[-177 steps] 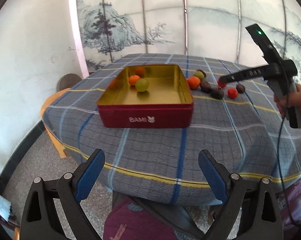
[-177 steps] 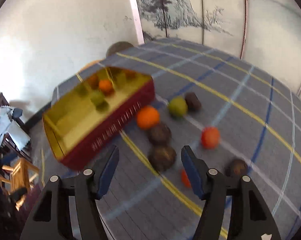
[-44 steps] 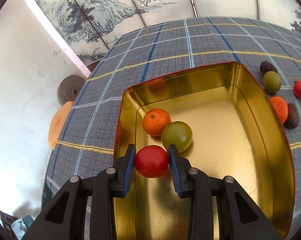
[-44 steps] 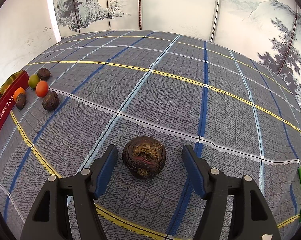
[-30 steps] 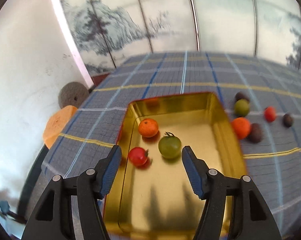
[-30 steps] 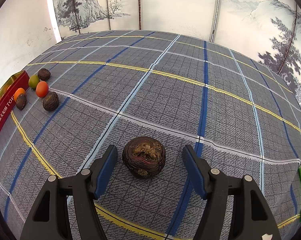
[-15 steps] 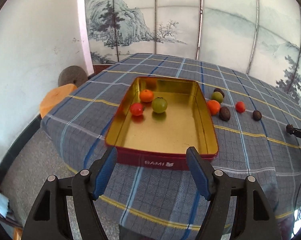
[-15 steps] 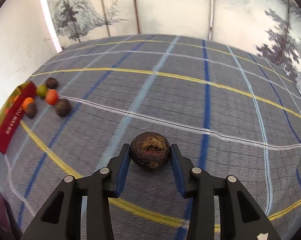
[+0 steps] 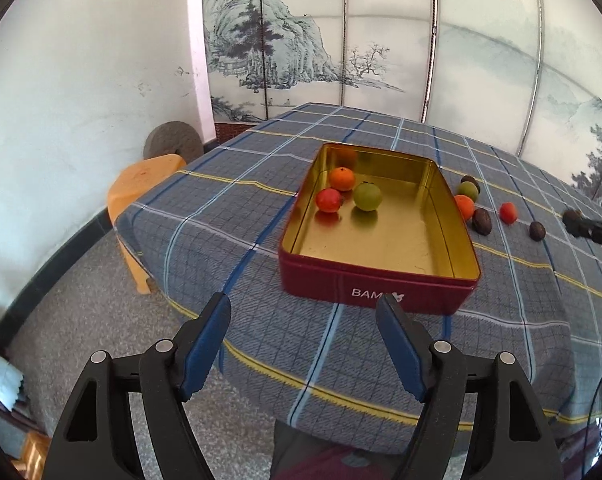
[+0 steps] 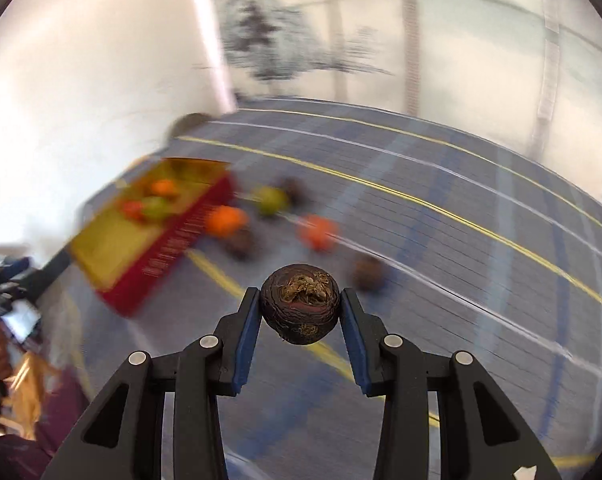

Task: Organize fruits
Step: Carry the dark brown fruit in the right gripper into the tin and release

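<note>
Because the fruits are being gathered into one container, the red tin (image 9: 375, 288) is kept on the checked tablecloth (image 9: 229, 216) with an orange fruit (image 9: 341, 179), a red fruit (image 9: 328, 200) and a green fruit (image 9: 367, 196) at its far left corner. A dark wrinkled fruit (image 10: 300, 303) is pinched between the pads of the right gripper (image 10: 300, 312), lifted clear, the tin far to its left. The left gripper (image 9: 303, 340) is seen spreading, empty, just near of the tin.
</note>
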Action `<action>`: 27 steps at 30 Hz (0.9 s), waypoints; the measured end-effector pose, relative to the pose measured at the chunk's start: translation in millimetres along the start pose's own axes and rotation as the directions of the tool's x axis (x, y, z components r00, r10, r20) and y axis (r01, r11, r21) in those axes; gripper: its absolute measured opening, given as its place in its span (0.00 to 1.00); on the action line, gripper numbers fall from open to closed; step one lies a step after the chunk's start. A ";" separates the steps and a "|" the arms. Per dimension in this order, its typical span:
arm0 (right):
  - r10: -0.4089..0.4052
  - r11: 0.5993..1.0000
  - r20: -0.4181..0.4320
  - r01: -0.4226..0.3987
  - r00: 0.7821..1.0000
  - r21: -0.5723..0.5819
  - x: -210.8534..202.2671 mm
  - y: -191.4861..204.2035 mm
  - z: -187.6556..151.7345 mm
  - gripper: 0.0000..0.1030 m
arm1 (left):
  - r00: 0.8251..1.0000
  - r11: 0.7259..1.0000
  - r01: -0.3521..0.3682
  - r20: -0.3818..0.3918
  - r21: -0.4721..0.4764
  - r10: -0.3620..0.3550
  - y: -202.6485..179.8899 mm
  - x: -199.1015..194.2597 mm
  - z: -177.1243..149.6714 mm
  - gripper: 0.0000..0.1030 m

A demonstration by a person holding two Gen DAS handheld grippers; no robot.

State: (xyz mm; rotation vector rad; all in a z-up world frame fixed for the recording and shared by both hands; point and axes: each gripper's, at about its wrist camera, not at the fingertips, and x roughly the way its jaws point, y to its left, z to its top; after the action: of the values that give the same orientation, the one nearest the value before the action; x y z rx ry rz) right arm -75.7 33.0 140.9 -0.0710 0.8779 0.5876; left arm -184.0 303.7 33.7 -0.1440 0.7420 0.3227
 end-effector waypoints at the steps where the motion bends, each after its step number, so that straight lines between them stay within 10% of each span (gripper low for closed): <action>1: 0.060 0.998 -0.002 -0.060 0.998 -0.026 7.7 22.9 10.9 0.37 | 1.000 1.000 -0.004 -0.001 -0.001 0.004 0.1 -0.8 -1.2 0.74; 9: 0.308 0.940 -0.111 -0.320 0.945 -0.117 83.7 141.5 60.5 0.37 | 0.998 0.998 -0.057 -0.015 0.031 0.057 1.7 -4.4 -6.7 0.74; 18: 0.284 0.944 -0.267 -0.317 0.921 -0.089 170.5 184.4 69.8 0.36 | 0.995 0.995 -0.088 -0.041 0.041 0.089 8.9 3.0 -12.3 0.79; 27: 0.332 0.937 -0.251 -0.349 0.909 -0.026 186.5 199.2 82.3 0.41 | 0.992 0.995 -0.091 -0.084 0.032 0.094 14.5 13.7 -19.7 0.80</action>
State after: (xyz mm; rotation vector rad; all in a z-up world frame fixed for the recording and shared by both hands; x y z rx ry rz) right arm -28.0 309.5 91.0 -0.0541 1.1187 0.9532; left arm -192.0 315.8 9.8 -0.0978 0.8389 0.3962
